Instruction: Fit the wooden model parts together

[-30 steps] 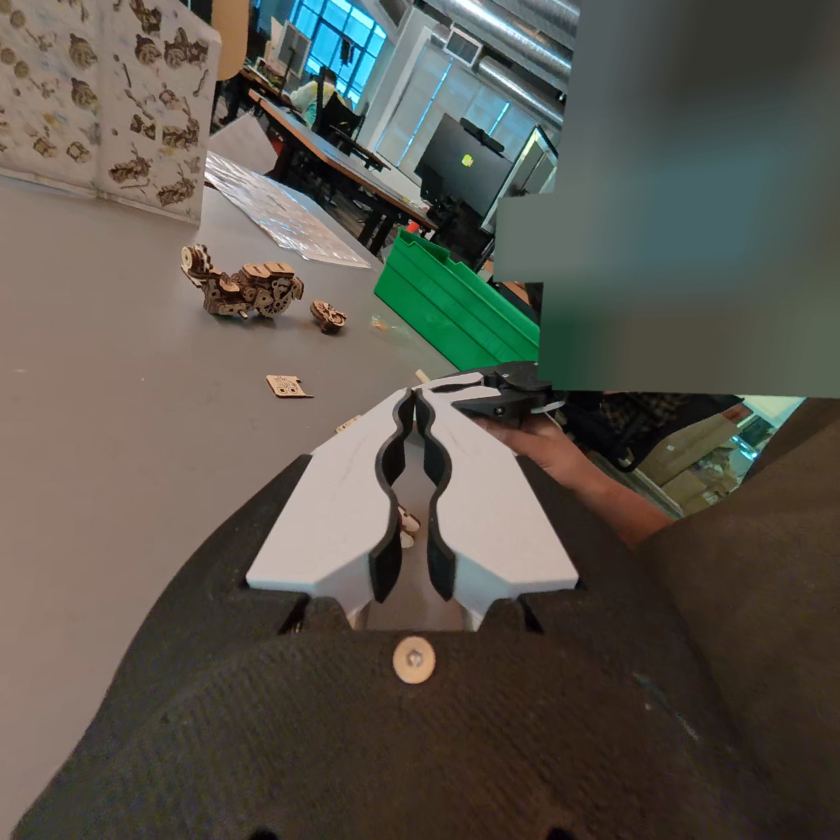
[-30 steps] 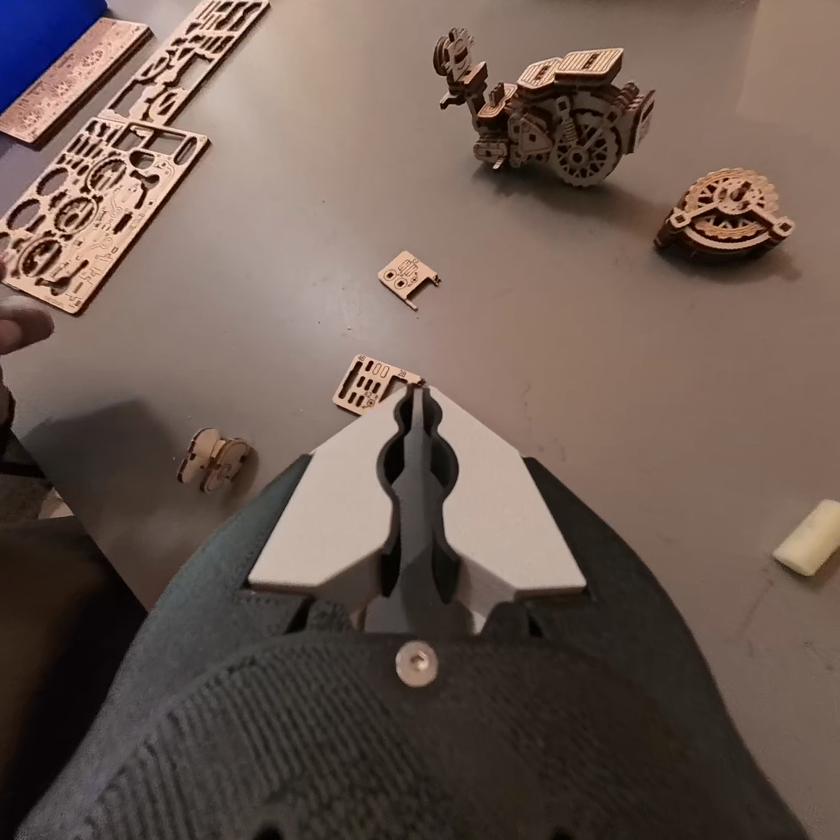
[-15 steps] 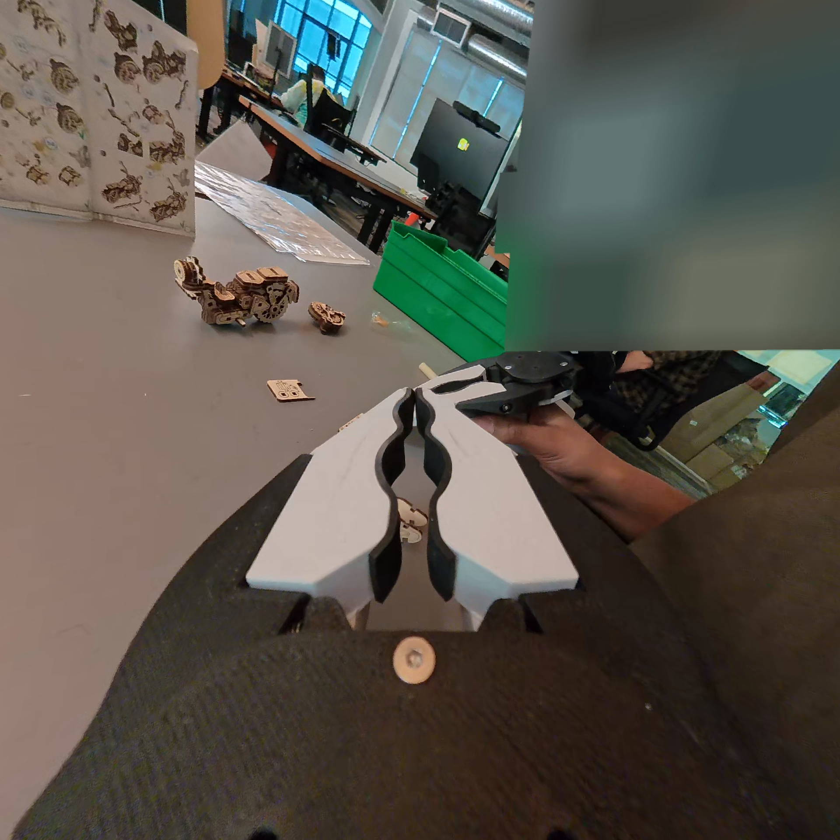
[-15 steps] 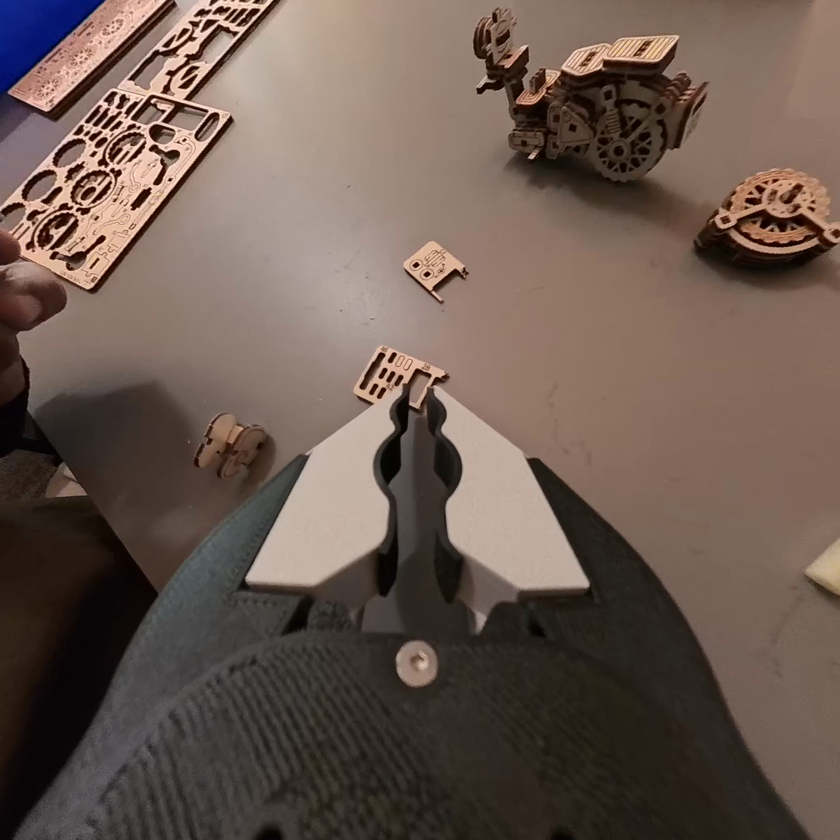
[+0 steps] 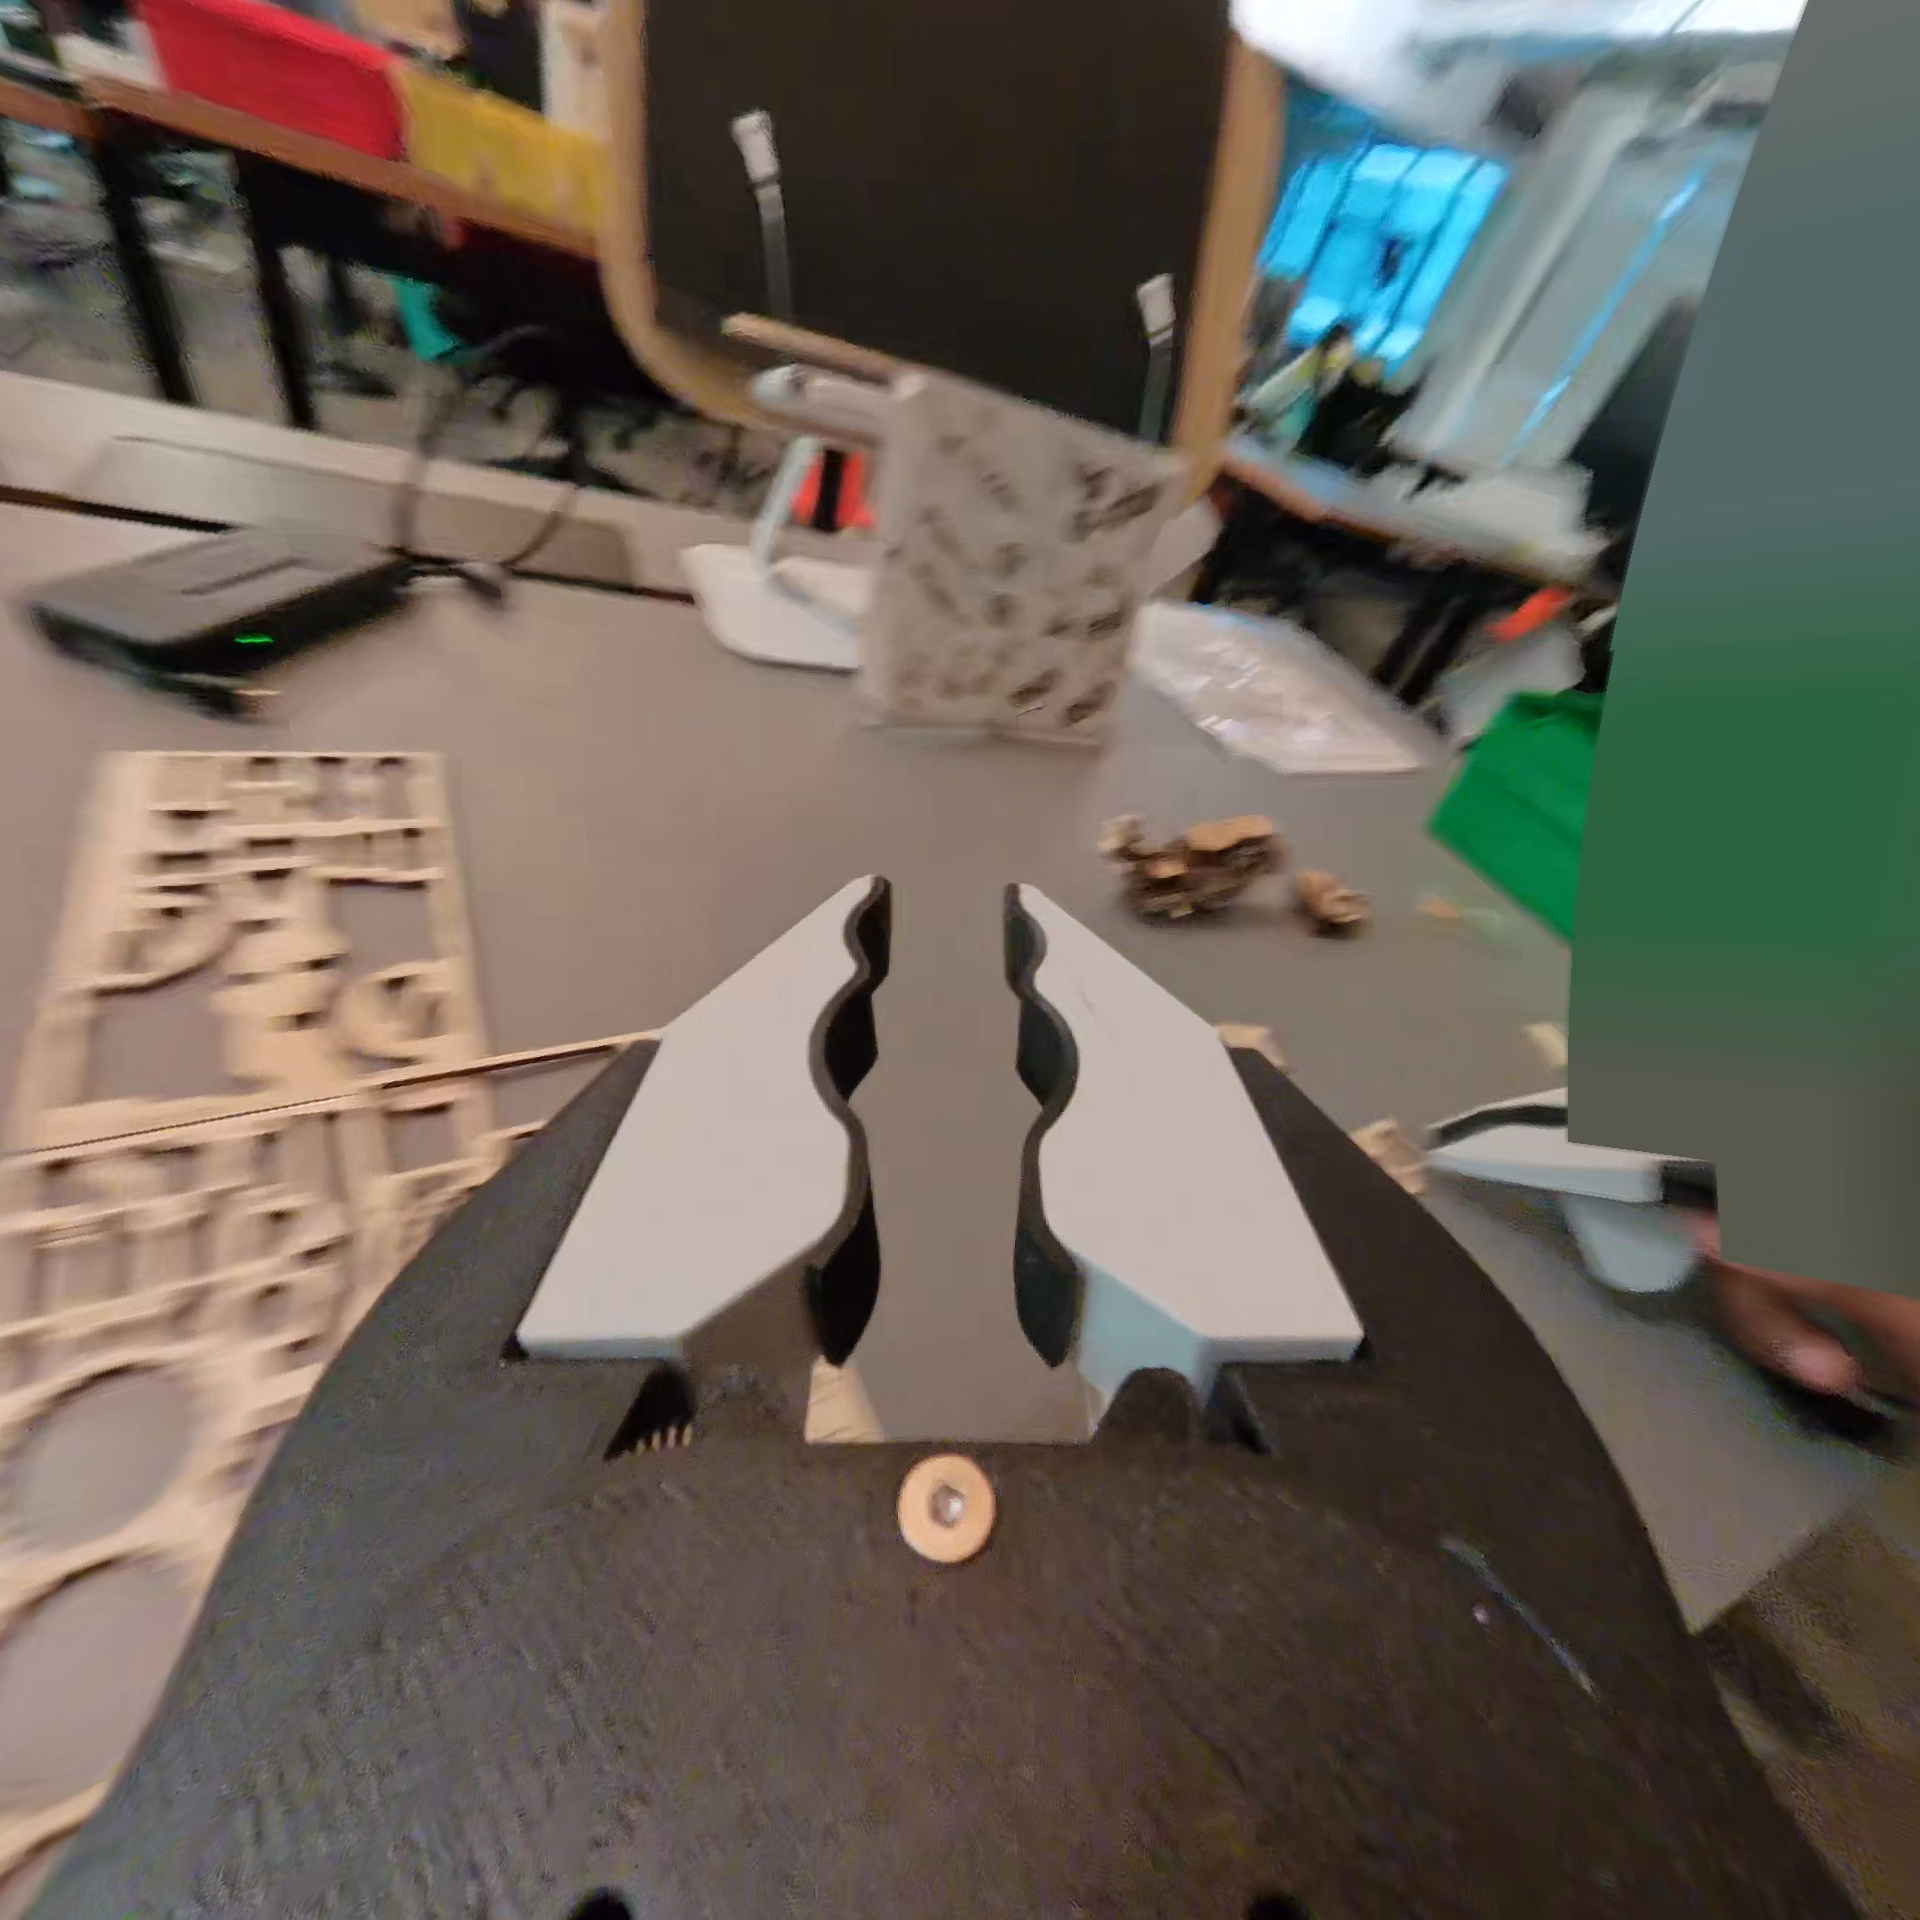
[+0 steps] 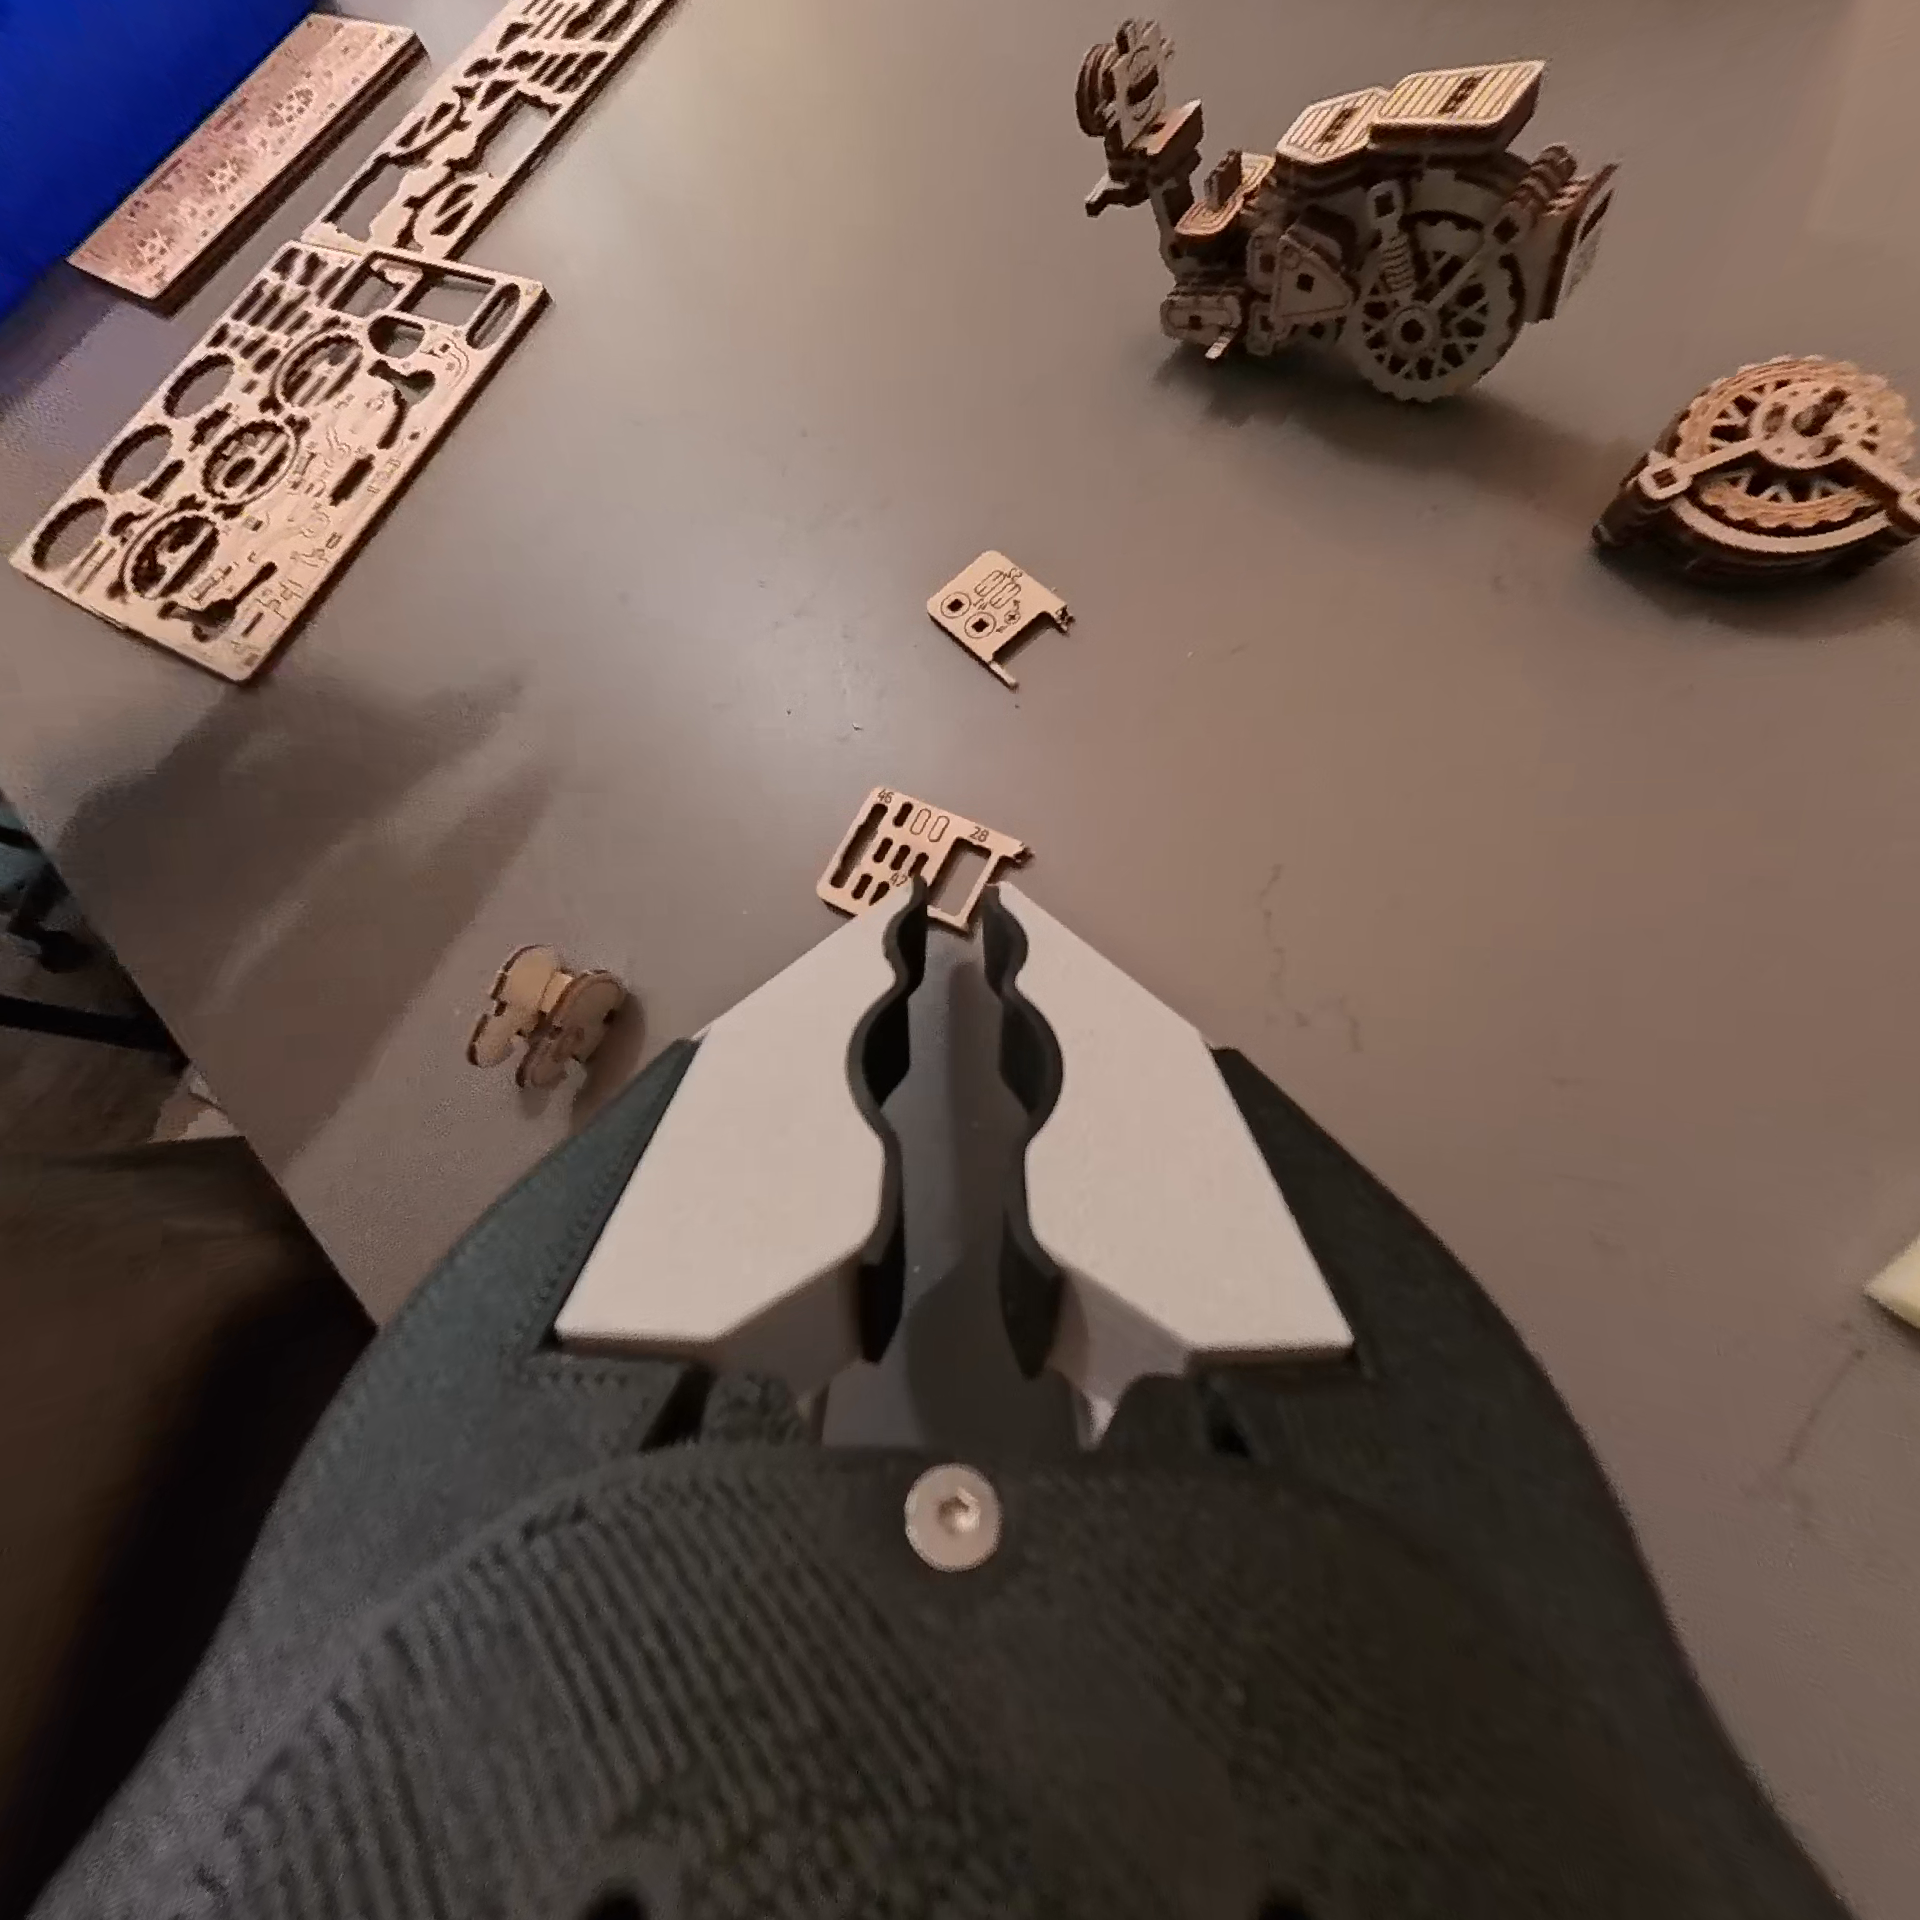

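Note:
In the right wrist view, my right gripper [image 6: 953, 899] hovers low over the grey table [image 6: 1351, 935]. Its jaws are slightly parted and empty. A flat slotted wooden piece [image 6: 904, 847] lies on the table right at its fingertips. A smaller square piece [image 6: 992, 613] lies beyond it, and a small assembled part [image 6: 545, 1013] lies to the left. The wooden motorcycle model [image 6: 1371, 239] and a wheel assembly [image 6: 1766, 478] stand at the far right. In the blurred left wrist view, my left gripper [image 5: 948, 894] is open and empty above the table, with the model [image 5: 1195, 868] ahead to the right.
Punched-out wooden sheets [image 6: 270, 447] lie at the left; one also shows in the left wrist view [image 5: 239, 987]. A patterned box [image 5: 1008, 592], a black device [image 5: 208, 613] and a green bin [image 5: 1517, 800] stand farther back. A pale foam block [image 6: 1896, 1288] lies at the right edge. The grippers' ends are close to 25 cm from one another. The smaller square piece [image 6: 992, 613] lies around 7 cm away from my right fingertips.
My left gripper has swung to the left and opened wide. My right gripper has parted its jaws a little and come closer to the slotted piece.

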